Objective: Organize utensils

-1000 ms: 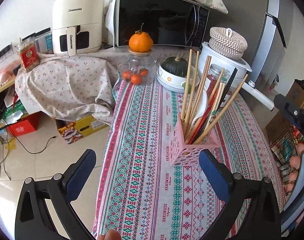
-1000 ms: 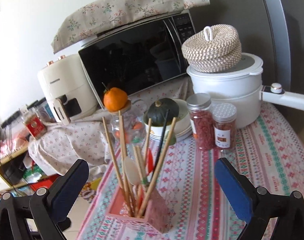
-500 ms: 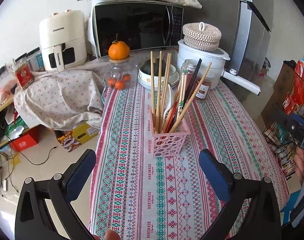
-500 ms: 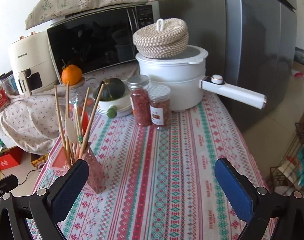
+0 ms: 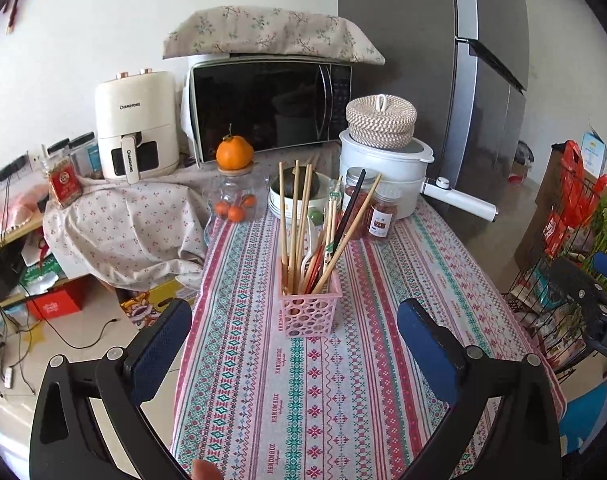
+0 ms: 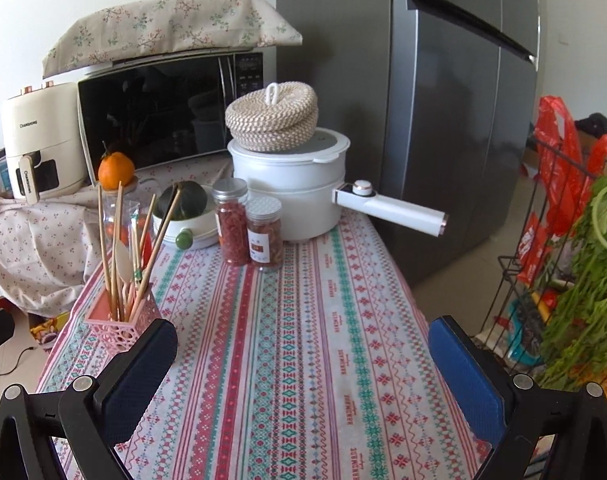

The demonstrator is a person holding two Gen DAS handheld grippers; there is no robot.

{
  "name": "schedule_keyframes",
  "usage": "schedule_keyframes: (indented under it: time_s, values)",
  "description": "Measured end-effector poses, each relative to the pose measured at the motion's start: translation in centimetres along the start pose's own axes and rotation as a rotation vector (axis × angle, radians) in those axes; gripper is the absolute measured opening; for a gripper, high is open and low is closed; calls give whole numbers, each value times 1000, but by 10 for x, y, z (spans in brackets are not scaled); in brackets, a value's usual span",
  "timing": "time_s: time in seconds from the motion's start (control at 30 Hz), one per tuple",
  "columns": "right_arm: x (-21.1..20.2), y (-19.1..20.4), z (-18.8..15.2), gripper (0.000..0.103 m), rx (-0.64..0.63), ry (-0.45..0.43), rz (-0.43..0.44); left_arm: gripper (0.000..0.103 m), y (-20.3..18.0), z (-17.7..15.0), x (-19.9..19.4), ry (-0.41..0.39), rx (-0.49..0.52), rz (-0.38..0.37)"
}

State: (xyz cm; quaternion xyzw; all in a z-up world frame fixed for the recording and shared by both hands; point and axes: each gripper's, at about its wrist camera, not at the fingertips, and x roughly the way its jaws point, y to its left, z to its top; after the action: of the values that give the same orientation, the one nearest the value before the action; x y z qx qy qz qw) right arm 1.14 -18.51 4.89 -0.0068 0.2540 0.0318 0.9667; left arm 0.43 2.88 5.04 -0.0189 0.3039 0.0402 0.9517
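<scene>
A pink perforated holder (image 5: 309,312) stands upright on the patterned tablecloth (image 5: 343,380), with several wooden chopsticks (image 5: 293,220), a black one and a white spoon standing in it. It also shows at the left of the right wrist view (image 6: 123,320). My left gripper (image 5: 295,344) is open and empty, pulled back from the holder, which sits between and beyond its fingers. My right gripper (image 6: 303,364) is open and empty over the tablecloth (image 6: 303,340), to the right of the holder.
At the table's far end stand two spice jars (image 6: 249,228), a white pot with a long handle (image 6: 295,196), a bowl with a green squash (image 6: 183,204), and a glass jar topped by an orange (image 5: 234,184). A microwave (image 5: 269,104), fridge (image 6: 443,120) and wire rack (image 6: 543,260) stand around.
Both grippers have drawn back and risen away from the holder, so it looks smaller and farther. The right view swung right, and the holder slid to its left edge.
</scene>
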Motion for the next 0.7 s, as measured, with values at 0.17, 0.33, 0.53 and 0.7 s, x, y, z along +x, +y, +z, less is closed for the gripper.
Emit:
schedule_keyframes:
  time_s: [0.17, 0.33, 0.53, 0.7]
  values:
    - [-4, 4, 4, 103, -1, -10, 8, 103, 0, 0, 4, 11, -13, -11]
    - [3, 3, 3, 103, 8, 13, -3, 103, -2, -1, 4, 9, -20, -10]
    - [5, 1, 2, 103, 12, 17, -13, 103, -6, -2, 5, 15, -7, -15]
    - [6, 0, 0, 103, 16, 27, -17, 103, -8, -2, 4, 12, 8, -7]
